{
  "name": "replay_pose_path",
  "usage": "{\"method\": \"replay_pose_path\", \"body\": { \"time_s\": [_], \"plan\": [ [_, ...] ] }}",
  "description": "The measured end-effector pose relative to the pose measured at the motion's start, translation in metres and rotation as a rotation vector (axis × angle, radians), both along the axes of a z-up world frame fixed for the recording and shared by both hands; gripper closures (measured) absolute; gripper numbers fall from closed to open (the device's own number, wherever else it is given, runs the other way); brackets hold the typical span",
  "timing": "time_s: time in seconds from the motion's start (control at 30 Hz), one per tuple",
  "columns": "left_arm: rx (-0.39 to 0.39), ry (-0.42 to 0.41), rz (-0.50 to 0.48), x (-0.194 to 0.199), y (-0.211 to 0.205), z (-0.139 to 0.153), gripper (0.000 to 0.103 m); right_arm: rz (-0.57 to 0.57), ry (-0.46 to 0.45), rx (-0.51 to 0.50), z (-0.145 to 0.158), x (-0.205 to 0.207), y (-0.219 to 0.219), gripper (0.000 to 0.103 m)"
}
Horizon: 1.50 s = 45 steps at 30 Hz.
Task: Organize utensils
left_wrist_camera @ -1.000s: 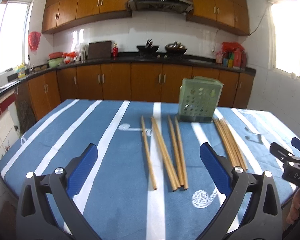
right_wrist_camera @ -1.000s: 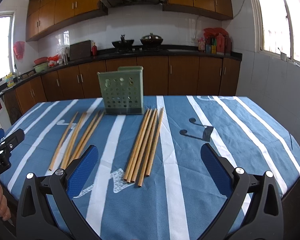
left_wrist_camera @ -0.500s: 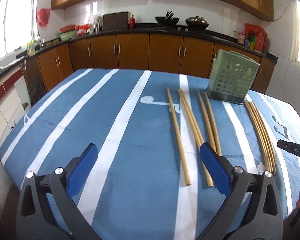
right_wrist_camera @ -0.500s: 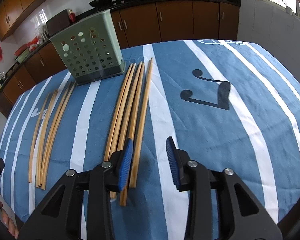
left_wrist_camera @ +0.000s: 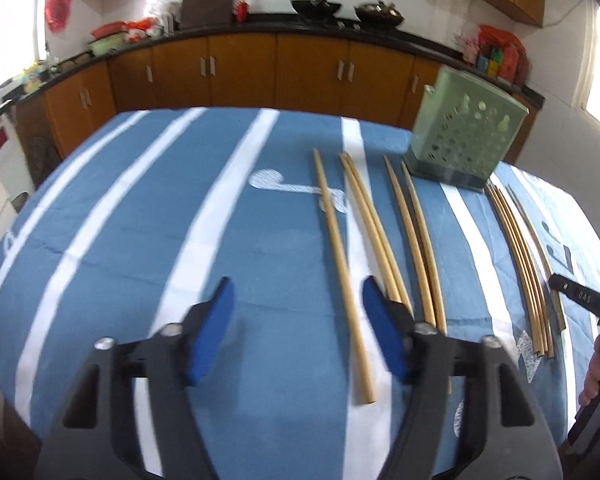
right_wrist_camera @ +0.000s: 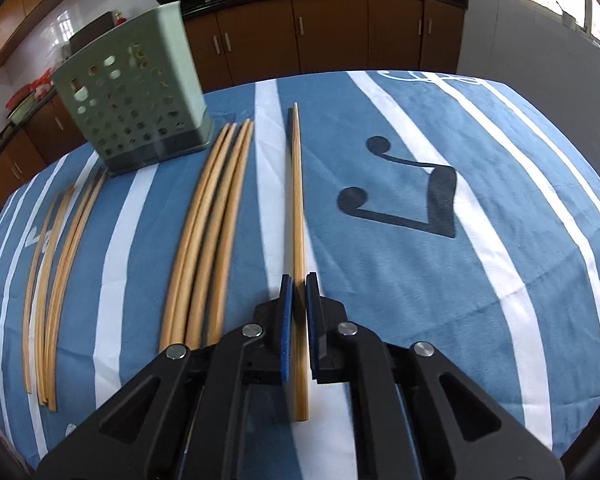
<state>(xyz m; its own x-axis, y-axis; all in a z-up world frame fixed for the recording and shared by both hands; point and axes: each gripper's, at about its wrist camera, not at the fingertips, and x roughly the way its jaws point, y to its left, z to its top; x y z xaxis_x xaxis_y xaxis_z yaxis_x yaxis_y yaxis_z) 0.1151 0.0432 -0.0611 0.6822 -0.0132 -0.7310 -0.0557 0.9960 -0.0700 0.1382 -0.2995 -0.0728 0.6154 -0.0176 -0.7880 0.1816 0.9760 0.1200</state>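
Observation:
Several long bamboo chopsticks lie on a blue striped tablecloth [left_wrist_camera: 140,240]. A green perforated utensil holder [left_wrist_camera: 466,140] stands upright at the far side, and shows in the right wrist view [right_wrist_camera: 134,108] too. My left gripper [left_wrist_camera: 296,328] is open low over the cloth, with the leftmost chopstick [left_wrist_camera: 340,264] lying between its fingers. My right gripper [right_wrist_camera: 298,304] is shut on a single chopstick [right_wrist_camera: 297,200] that points away from me. A bundle of chopsticks [right_wrist_camera: 210,232] lies just left of it.
A second group of chopsticks [right_wrist_camera: 56,264] lies at the left in the right wrist view. Brown kitchen cabinets [left_wrist_camera: 280,68] and a dark counter run behind the table. The right gripper's tip [left_wrist_camera: 580,300] shows at the right edge of the left wrist view.
My right gripper has closed on the rightmost chopstick and drawn it away from its bundle. My left gripper has narrowed and come down over the leftmost chopstick.

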Motion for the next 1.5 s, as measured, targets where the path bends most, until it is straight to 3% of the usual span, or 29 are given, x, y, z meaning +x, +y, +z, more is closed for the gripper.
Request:
{"method": "replay_pose_path", "body": {
  "time_s": [0.2, 0.33, 0.43, 0.77, 1.07, 1.5],
  "plan": [
    [0.002, 0.060, -0.063, 0.021, -0.015, -0.013, 0.064, 0.016, -0.007, -0.026, 0.000, -0.004, 0.001, 0.095],
    [0.040, 0.111, -0.091, 0.032, -0.026, -0.023, 0.085, 0.019, -0.006, -0.030, 0.000, -0.003, 0.003, 0.095],
    [0.082, 0.106, -0.096, 0.038, -0.029, -0.025, 0.094, 0.031, -0.004, -0.033, 0.000, 0.003, 0.001, 0.095],
    [0.077, 0.089, -0.073, 0.085, 0.002, -0.024, 0.095, -0.018, -0.017, -0.078, 0.000, 0.038, -0.024, 0.095],
    [0.030, 0.069, -0.073, 0.084, 0.009, -0.024, 0.094, -0.022, -0.042, -0.112, -0.002, 0.039, -0.024, 0.095],
    [0.068, 0.079, -0.083, 0.058, 0.012, -0.024, 0.094, 0.004, -0.031, -0.102, 0.000, 0.023, -0.024, 0.096]
  ]
}}
